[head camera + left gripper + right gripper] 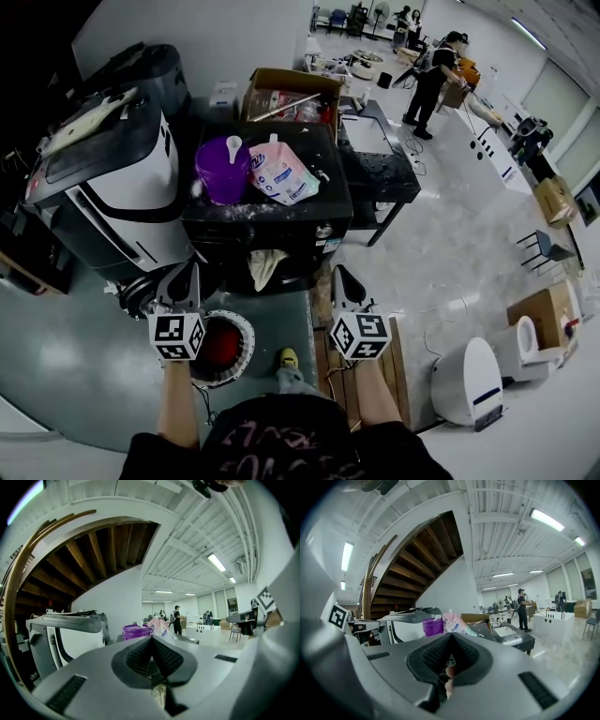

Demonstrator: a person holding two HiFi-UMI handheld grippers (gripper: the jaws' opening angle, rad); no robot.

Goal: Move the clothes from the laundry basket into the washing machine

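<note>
Basket (pixel 246 328) half hidden (behind left tool (pixel 187 270))

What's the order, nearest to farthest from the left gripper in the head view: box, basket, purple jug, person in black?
From the left gripper:
1. Basket, just below it, to its right.
2. Purple jug, ahead and slightly right.
3. Box, behind the jug, further right.
4. Person in black, far back on the right.

The left arm (pixel 178 403) and right arm (pixel 377 398) reach forward. The left gripper (pixel 187 272) and right gripper (pixel 340 275) point ahead, jaws pressed together.
</note>
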